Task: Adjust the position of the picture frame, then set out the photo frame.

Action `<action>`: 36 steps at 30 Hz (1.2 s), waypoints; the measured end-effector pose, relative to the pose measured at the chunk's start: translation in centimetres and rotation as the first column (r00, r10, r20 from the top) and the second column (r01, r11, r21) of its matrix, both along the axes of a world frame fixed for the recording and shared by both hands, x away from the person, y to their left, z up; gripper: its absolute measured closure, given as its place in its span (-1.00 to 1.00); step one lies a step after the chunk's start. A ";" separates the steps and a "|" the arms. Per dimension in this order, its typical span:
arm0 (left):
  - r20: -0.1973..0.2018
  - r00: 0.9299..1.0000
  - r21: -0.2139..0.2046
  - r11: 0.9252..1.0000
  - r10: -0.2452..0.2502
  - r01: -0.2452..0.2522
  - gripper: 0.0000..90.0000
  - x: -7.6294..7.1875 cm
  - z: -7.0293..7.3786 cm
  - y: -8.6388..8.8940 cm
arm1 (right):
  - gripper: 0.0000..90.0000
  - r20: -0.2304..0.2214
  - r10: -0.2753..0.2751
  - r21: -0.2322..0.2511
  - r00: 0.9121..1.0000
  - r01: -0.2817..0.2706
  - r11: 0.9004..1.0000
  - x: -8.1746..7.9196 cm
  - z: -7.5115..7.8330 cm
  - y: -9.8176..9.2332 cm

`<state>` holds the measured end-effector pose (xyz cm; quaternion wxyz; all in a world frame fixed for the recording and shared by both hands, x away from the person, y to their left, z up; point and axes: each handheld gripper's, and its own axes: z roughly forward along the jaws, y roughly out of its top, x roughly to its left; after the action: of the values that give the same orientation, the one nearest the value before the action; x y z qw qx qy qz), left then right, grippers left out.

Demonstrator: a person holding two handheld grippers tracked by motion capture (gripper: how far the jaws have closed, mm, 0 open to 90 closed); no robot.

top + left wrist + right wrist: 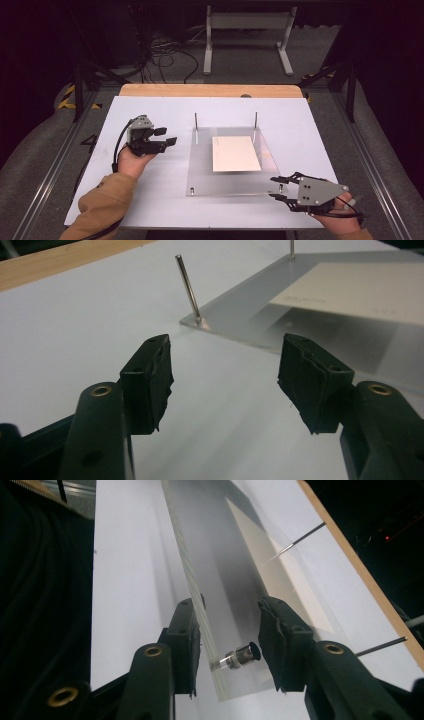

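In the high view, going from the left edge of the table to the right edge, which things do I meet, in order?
Left tool → left tall metal pin → cream card on the clear plate → right tool, with the plate's near right corner and its short standoff between its jaws.

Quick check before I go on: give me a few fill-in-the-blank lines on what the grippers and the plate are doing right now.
1. The left gripper has nothing between its fingers; it is ____.
2. The right gripper straddles the near right corner of the clear ____, with a short metal stud between its fingers.
3. On the plate lies a white ____.
4. Two thin metal ____ stand upright at the plate's far corners.

Missing words: open; plate; sheet; pins
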<state>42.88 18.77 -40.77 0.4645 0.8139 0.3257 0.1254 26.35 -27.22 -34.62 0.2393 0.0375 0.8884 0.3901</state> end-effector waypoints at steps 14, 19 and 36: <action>0.074 0.997 0.019 1.000 -0.003 0.002 -0.22 -3.1 0.3 1.1 | 0.43 -0.009 -0.013 0.085 1.000 0.014 0.996 1.8 2.8 -0.5; 0.070 0.997 0.030 0.999 0.034 -0.036 -0.25 -3.2 -0.4 2.0 | 0.43 -0.030 -0.024 0.108 0.999 0.027 0.994 2.3 3.4 -0.6; 0.082 0.994 0.042 0.997 0.068 -0.072 -0.29 -4.4 -1.2 3.2 | 0.45 -0.015 -0.036 0.182 0.999 0.038 0.982 4.2 4.9 -0.8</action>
<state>38.51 22.00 -41.96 0.4541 0.8065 0.3322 0.1815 30.52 -28.07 -29.73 0.2369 0.0782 0.8494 0.4651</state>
